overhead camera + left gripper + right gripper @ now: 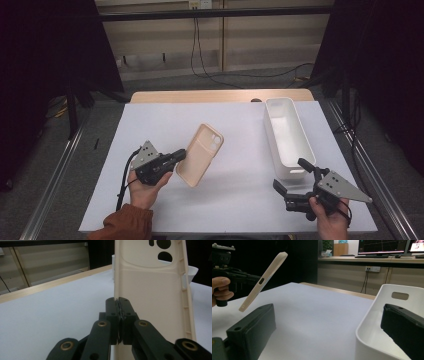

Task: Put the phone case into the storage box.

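A beige phone case (201,154) hangs tilted above the white table, camera cut-outs toward the far side. My left gripper (181,156) is shut on its left edge; in the left gripper view the two black pads (113,307) pinch the rim of the case (152,295). My right gripper (295,175) stands open at the front right, just short of the white bin (286,135), nothing between its fingers. From the right gripper view the case (263,281) shows edge-on at the upper left, held up by the other hand, and the bin's near end (384,322) sits at the right.
The long white bin lies along the table's right side and looks empty. A wooden strip (220,95) runs along the far edge of the white table cover (240,190). Dark frames and cables stand beyond the table.
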Tool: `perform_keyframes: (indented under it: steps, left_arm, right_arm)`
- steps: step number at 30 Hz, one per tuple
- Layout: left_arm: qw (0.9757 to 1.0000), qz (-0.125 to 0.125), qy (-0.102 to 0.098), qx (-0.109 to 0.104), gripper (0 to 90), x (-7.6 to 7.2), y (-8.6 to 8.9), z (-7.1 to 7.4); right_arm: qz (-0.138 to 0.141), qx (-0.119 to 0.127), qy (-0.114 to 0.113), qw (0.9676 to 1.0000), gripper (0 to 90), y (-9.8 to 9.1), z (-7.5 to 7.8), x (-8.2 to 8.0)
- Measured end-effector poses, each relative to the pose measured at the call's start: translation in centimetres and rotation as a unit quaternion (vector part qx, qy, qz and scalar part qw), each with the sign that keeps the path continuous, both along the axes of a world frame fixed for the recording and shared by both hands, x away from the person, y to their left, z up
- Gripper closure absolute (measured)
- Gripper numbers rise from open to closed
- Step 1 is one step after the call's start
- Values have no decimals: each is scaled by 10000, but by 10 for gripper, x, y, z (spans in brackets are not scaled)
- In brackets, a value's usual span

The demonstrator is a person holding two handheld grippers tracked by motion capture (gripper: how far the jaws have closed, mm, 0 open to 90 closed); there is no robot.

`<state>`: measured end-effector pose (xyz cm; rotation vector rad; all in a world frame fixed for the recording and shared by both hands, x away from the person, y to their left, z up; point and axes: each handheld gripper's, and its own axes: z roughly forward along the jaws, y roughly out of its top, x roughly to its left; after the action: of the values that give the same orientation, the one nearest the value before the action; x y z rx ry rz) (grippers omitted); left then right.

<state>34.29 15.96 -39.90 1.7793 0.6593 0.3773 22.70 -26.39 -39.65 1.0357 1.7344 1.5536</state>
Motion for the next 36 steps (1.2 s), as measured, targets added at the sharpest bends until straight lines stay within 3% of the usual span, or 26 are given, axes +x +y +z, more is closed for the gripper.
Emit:
perform_keyframes:
  steps: [12,36]
  left_arm:
    - [10000,33,-51,-5,876,3,-7,1]
    - [9999,40,-115,-61,877,15,-32,4]
  right_arm:
    - [347,-63,-79,9993,0,15,6,14]
    - [656,-225,168,9975,0,43,7,43]
